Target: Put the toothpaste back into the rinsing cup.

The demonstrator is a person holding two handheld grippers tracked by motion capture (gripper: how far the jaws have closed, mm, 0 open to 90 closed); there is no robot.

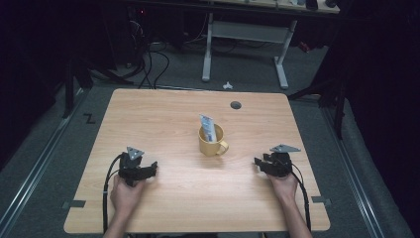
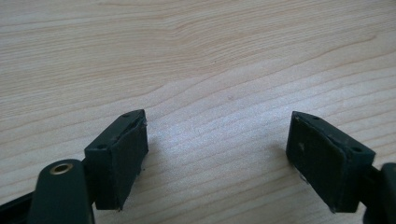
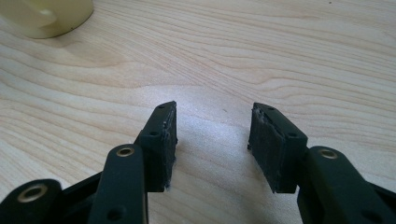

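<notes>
The left tongs (image 2: 217, 158) hang low over the bare wooden bench (image 2: 196, 56) — jaws spread wide, nothing between the black pads (image 2: 128, 161).

No word, brand or number can be read. The packet (image 1: 208, 128) standing in the yellow mug (image 1: 212, 141) carries print too small and blurred to make out. A black Z-shaped mark (image 1: 89, 118) lies on the floor left of the surface (image 1: 163, 193).

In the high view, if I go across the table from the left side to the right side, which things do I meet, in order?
left gripper → yellow mug, with a tube standing in it → right gripper. All are on or over the wooden table.
</notes>
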